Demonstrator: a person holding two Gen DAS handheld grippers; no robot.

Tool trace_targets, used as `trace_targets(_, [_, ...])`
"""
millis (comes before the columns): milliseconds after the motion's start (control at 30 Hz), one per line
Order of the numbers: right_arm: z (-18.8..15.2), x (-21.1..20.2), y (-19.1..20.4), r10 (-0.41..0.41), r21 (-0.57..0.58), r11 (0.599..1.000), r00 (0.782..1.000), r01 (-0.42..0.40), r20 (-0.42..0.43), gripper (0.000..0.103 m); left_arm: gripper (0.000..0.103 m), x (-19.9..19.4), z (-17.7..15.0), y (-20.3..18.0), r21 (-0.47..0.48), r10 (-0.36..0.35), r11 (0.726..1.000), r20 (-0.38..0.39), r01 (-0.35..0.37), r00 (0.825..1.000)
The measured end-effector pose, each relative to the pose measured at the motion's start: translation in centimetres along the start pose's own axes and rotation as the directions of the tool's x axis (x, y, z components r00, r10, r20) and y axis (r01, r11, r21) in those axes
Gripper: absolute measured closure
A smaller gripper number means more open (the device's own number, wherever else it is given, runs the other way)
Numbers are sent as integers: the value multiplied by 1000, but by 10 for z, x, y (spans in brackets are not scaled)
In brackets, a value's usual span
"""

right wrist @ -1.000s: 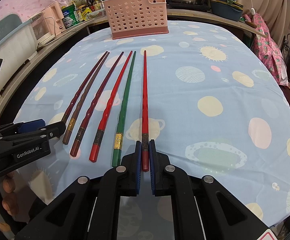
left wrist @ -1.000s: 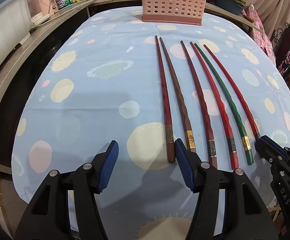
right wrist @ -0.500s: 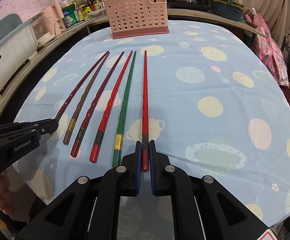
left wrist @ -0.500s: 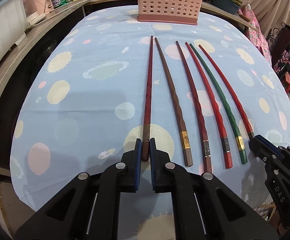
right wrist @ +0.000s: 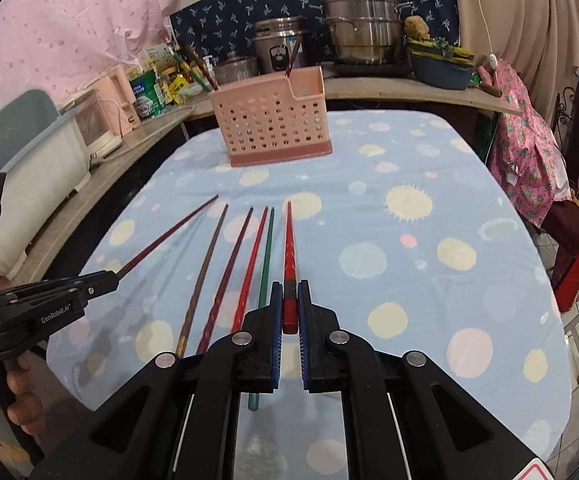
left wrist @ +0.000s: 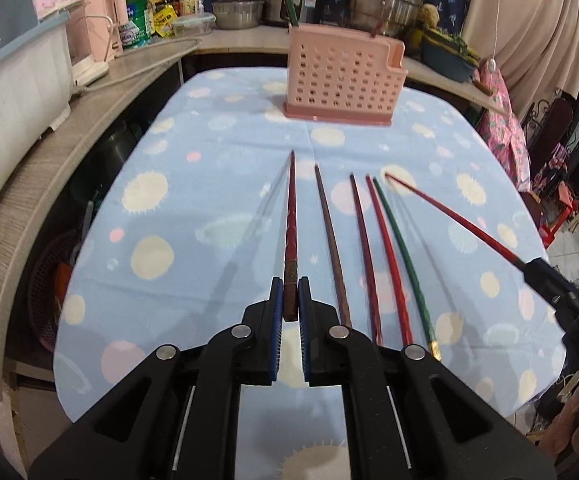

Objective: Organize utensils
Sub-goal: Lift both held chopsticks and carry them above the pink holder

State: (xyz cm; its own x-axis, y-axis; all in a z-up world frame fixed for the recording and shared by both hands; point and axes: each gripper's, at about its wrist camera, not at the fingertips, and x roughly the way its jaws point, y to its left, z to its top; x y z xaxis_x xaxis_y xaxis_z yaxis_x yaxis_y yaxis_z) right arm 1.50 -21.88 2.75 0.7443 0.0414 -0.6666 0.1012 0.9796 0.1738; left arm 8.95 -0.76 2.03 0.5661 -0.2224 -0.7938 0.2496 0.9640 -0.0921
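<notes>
My left gripper (left wrist: 290,300) is shut on the butt of a dark red chopstick (left wrist: 290,216) and holds it lifted above the blue spotted tablecloth (left wrist: 209,208). My right gripper (right wrist: 289,304) is shut on a bright red chopstick (right wrist: 289,240), also lifted; it shows in the left wrist view (left wrist: 449,216) too. Several chopsticks lie side by side on the cloth: brown (left wrist: 329,236), maroon (left wrist: 363,240), red (left wrist: 387,248) and green (left wrist: 405,252). A pink perforated utensil basket (left wrist: 343,80) stands at the far end of the table, with a few chopsticks standing in it (right wrist: 197,66).
A grey counter (left wrist: 49,168) runs along the left and back with a white appliance, bottles and steel pots (right wrist: 359,24). A blue basin (right wrist: 439,68) sits at the back right. Pink clothing (right wrist: 525,140) hangs off the right side. The table's front edge is close below the grippers.
Both grippers have risen and tilted up, lifting their chopsticks off the cloth; one second ago the left gripper was open and has since shut on the dark red chopstick.
</notes>
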Motion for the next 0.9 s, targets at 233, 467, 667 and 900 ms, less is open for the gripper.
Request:
trace_targets(233, [58,-20,-6,2,6,1000,992,-2,126,96,96,-21,50,9,-21,6,1000,100,-4,995])
trace_targets(467, [107,-22,-11,9,19,1000,979,-13,204,96,96,-36,103,11,-29,12,1000,188,-7,982])
trace_targets(667, [141,-17,-13,28,39,999,970,-38,240,96,96,-45,147,9,-36,-5,999,243,14,970])
trace_targets(900, [200,-17,-15,62,76,993,939,-93,338,96,96,-68,208,-1,-48,-58,996,343,79,938])
